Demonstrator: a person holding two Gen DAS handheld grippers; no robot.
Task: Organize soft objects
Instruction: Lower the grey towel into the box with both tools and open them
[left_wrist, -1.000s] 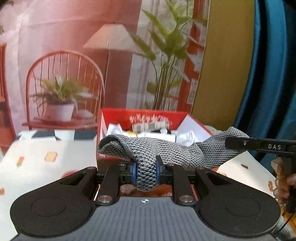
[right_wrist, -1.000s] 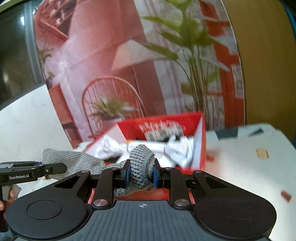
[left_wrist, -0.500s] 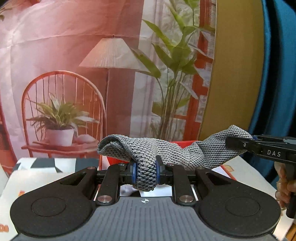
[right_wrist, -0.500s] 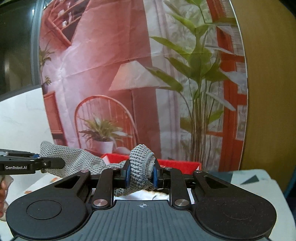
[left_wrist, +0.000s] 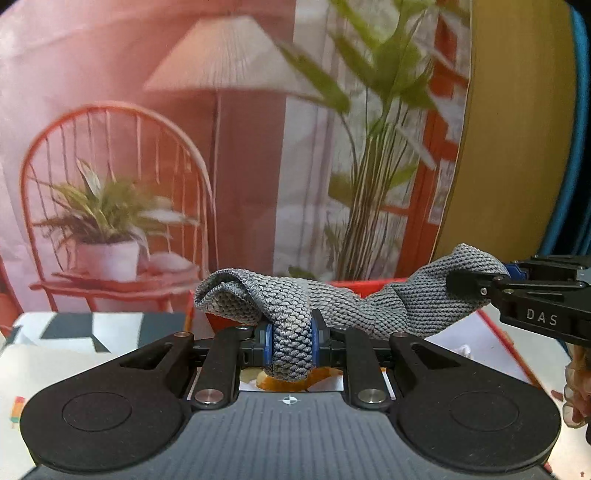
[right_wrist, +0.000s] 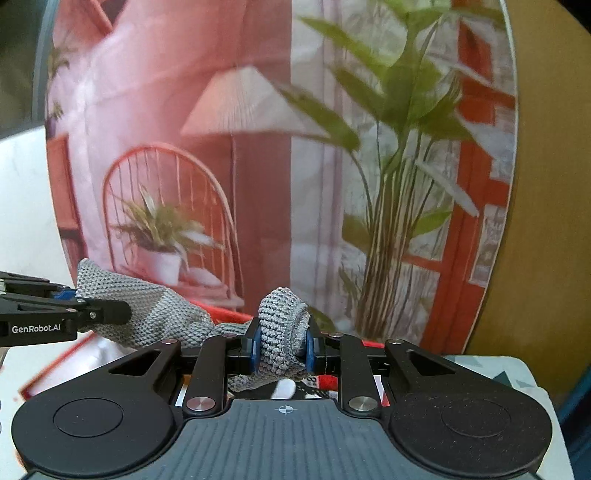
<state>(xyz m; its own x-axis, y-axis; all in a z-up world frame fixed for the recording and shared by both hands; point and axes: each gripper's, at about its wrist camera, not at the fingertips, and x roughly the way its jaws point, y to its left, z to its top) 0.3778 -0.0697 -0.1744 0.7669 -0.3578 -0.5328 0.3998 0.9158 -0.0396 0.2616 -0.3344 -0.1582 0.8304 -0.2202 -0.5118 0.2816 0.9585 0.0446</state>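
Observation:
A grey knitted cloth (left_wrist: 332, 302) hangs stretched in the air between my two grippers. My left gripper (left_wrist: 291, 341) is shut on one end of it. My right gripper (right_wrist: 282, 345) is shut on the other end (right_wrist: 282, 325). The right gripper also shows at the right of the left wrist view (left_wrist: 480, 288), and the left gripper at the left of the right wrist view (right_wrist: 92, 314). A red box (left_wrist: 369, 286) lies below and behind the cloth, mostly hidden; its rim also shows in the right wrist view (right_wrist: 225, 314).
A printed backdrop (left_wrist: 221, 147) with a chair, lamp and plants stands close behind the box. A patterned tablecloth (left_wrist: 55, 354) covers the table. White items (right_wrist: 103, 350) lie inside the box. A blue garment (left_wrist: 576, 147) is at the far right.
Both grippers have risen with the cloth held between them. The red box has dropped low in both views and its contents are mostly out of sight.

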